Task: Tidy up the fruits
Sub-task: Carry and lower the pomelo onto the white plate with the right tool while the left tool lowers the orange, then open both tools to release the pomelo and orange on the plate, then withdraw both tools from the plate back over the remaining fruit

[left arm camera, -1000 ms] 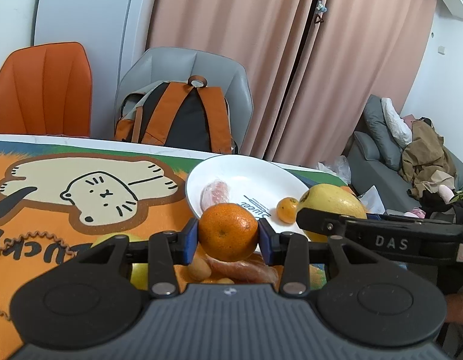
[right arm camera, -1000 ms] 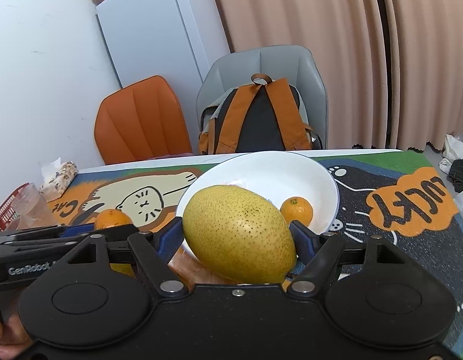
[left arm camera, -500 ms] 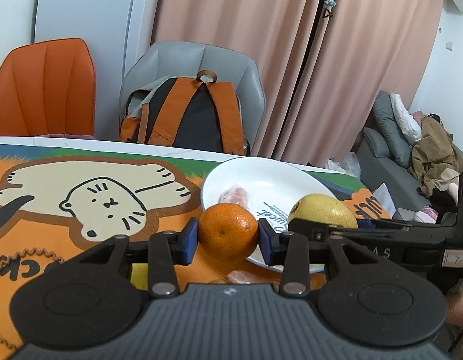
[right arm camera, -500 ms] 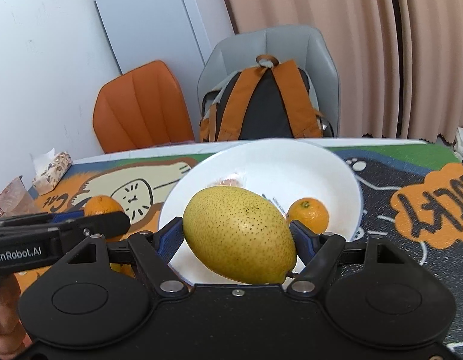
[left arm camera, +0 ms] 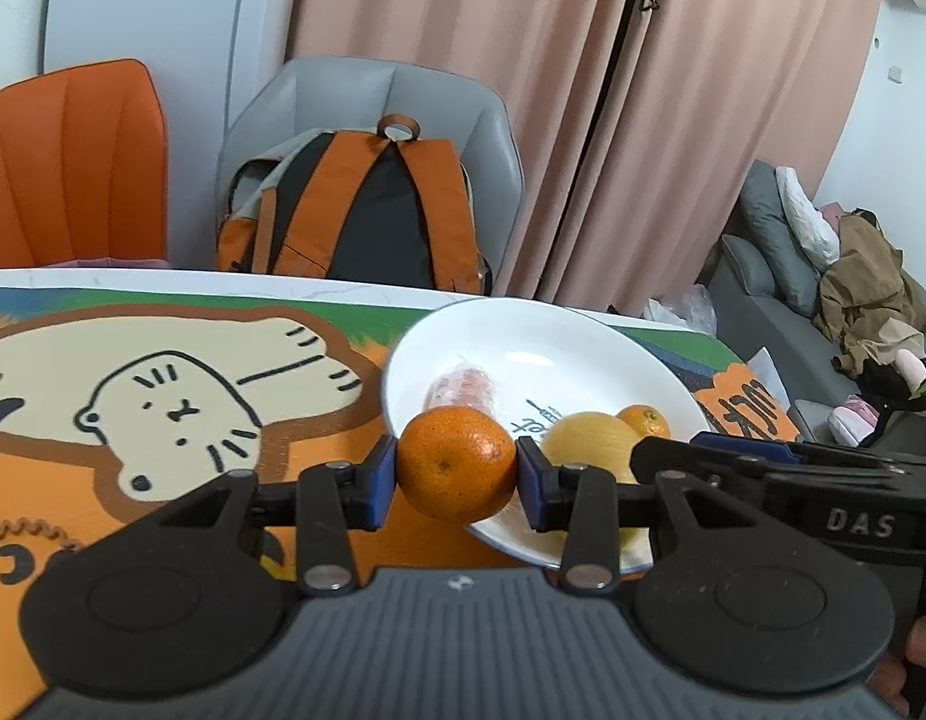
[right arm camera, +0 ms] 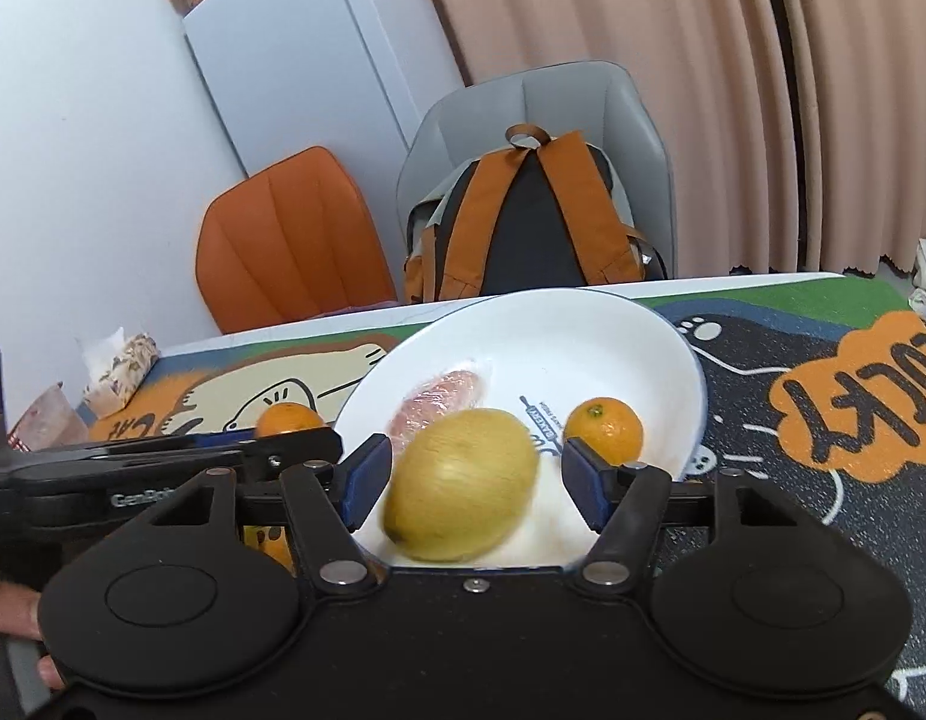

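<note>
A cartoon-printed mat (right arm camera: 823,438) covers the table under a smooth, round white plate (right arm camera: 583,324). In the plate lie a blurred oval yellow fruit (right arm camera: 460,501), a plastic-wrapped pink piece (right arm camera: 439,399) and a small mandarin (right arm camera: 604,429). The right gripper (right arm camera: 472,489) stands wide, its pads clear of the yellow fruit. At the plate's near-left rim, the left gripper (left arm camera: 457,474) pinches a dimpled round orange (left arm camera: 456,461).
</note>
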The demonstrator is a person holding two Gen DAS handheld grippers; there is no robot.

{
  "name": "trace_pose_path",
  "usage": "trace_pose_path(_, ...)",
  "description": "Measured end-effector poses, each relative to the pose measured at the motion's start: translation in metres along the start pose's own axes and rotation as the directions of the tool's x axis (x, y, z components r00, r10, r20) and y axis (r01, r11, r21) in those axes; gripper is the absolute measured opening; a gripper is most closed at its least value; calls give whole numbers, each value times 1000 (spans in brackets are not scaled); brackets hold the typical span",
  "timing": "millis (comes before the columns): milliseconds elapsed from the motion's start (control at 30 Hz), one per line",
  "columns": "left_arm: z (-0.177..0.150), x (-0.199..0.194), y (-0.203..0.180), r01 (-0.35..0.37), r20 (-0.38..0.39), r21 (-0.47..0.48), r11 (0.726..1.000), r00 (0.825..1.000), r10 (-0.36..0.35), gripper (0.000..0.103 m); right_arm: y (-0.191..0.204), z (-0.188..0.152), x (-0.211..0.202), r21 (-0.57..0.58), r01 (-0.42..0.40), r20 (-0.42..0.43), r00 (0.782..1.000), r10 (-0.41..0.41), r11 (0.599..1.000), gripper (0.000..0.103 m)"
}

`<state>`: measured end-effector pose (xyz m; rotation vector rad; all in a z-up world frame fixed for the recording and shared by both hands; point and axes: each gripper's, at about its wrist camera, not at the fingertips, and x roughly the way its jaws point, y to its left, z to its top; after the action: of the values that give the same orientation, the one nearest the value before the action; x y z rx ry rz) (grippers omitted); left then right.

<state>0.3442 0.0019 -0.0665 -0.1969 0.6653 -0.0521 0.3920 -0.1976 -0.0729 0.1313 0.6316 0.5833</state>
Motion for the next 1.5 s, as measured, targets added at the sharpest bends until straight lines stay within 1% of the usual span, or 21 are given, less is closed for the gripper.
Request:
trace_pose_path(200, 2, 9, -11, 21, -8, 12, 1000, 1000, -21, 40, -7, -3, -12, 32, 9, 25, 1000, -10, 999, 62)
trace_pose_path(267, 3, 10, -12, 34, -10, 3, 999, 999, -34, 41, -10, -4, -17, 43, 12, 33, 999, -13, 999, 62)
trace_pose_path(300, 4, 10, -11, 32, -3, -6, 999, 999, -32, 42, -12, -4, -21, 51, 12, 39, 999, -14, 999, 62)
trace_pose_path(400, 9, 3, -13, 37, 21, -11, 999, 999, -37, 51, -17, -5, -30, 70, 20, 52, 998, -24, 997, 63)
trace_pose_path(433, 10, 0, -13, 38, 30, -15, 999, 999, -37, 55, -18, -6, -32, 79, 24, 55, 998, -29, 997, 63)
trace_pose_path(467, 10, -3, -13, 35, 38, -17, 999, 999, -35, 57, -20, -7, -35, 87, 26, 58, 998, -31, 996, 63)
trace_pose_path(633, 11, -22, -12, 24, 44, -20, 999, 999, -23, 60, -22, -12, -45, 119, 15, 53, 998, -21, 993, 63)
trace_pose_path(767, 4, -40, -9, 9, 51, -40, 999, 999, -7, 69, -18, -15, -57, 125, 3, 49, 999, -10, 992, 63)
trace_pose_path(867, -1, -53, -8, 2, 46, -51, 999, 999, 0, 73, -14, -16, -66, 130, 0, 49, 999, -7, 992, 64)
trace_pose_path(1000, -7, -70, -7, -21, 49, -63, 998, 998, 24, 80, -8, -18, -78, 126, -4, 54, 999, -2, 992, 72)
trace_pose_path(1067, -10, -79, -6, -23, 56, -68, 997, 998, 27, 85, -5, -18, -84, 118, -10, 60, 998, 3, 993, 77)
trace_pose_path(1133, -11, -87, -6, -29, 61, -72, 997, 998, 33, 88, -1, -19, -91, 113, -13, 66, 998, 6, 994, 85)
trace_pose_path(1233, -15, -99, -6, -31, 71, -77, 997, 997, 37, 94, 4, -20, -101, 106, -10, 72, 997, 2, 994, 87)
trace_pose_path(1267, -16, -101, -6, -33, 67, -80, 996, 997, 39, 96, 6, -21, -104, 106, -9, 73, 997, 1, 994, 88)
trace_pose_path(1333, -18, -107, -5, -37, 63, -86, 996, 997, 43, 97, 9, -22, -110, 106, -3, 75, 997, -5, 994, 96)
trace_pose_path(1400, -21, -115, -5, -41, 65, -91, 995, 997, 47, 98, 11, -23, -116, 111, 5, 76, 997, -13, 994, 101)
trace_pose_path(1500, -27, -125, -3, -35, 65, -113, 993, 997, 42, 99, 13, -28, -124, 123, 9, 65, 998, -17, 992, 103)
